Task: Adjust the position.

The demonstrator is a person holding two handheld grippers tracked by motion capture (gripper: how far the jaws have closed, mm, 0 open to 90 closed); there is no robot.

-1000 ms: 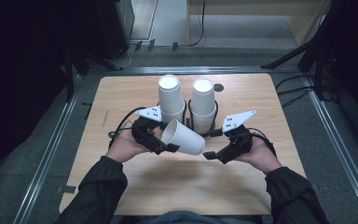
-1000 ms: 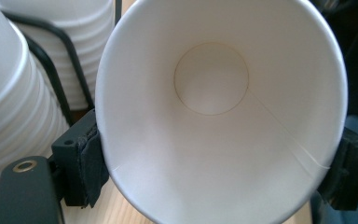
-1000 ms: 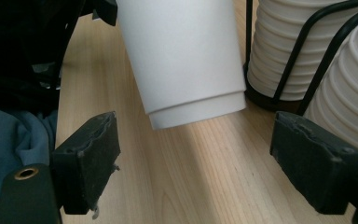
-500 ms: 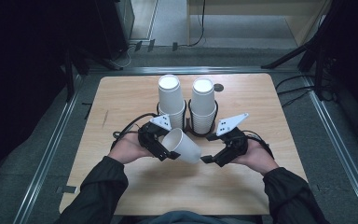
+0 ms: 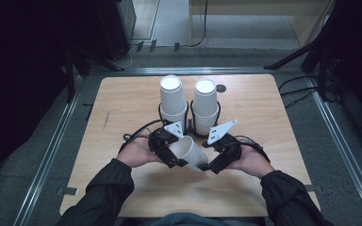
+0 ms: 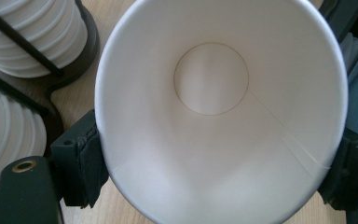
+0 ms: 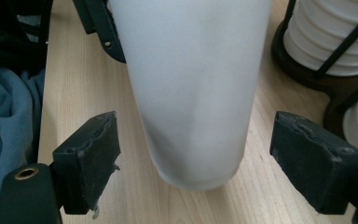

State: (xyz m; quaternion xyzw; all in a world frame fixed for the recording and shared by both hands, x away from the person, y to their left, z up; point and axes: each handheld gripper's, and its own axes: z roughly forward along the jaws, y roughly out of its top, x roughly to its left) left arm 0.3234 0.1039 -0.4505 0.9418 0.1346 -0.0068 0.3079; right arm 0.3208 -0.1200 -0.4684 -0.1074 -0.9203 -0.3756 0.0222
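Observation:
A white paper cup [image 5: 192, 151] lies tilted on its side low over the wooden table, between my two hands. My left gripper [image 5: 176, 151] is shut on it at the rim. In the left gripper view the cup's open mouth [image 6: 214, 116] faces the camera and both pads [image 6: 81, 168] press its sides. My right gripper [image 5: 212, 165] is at the cup's base. In the right gripper view the cup's bottom end [image 7: 196, 107] sits between the open gripper [image 7: 198, 149], with a gap on each side of its pads [image 7: 91, 154].
Two tall stacks of white cups stand upside down in black wire holders, the left stack [image 5: 173, 101] and the right stack [image 5: 204, 103], just beyond the grippers. The table [image 5: 122, 103] has bare wood at both sides. Cables trail from the grippers. A small dark hole [image 5: 221, 88] lies near the far edge.
Both hands have come toward the near edge and sunk a little, carrying the cup along. The right gripper has stayed at the cup's base throughout.

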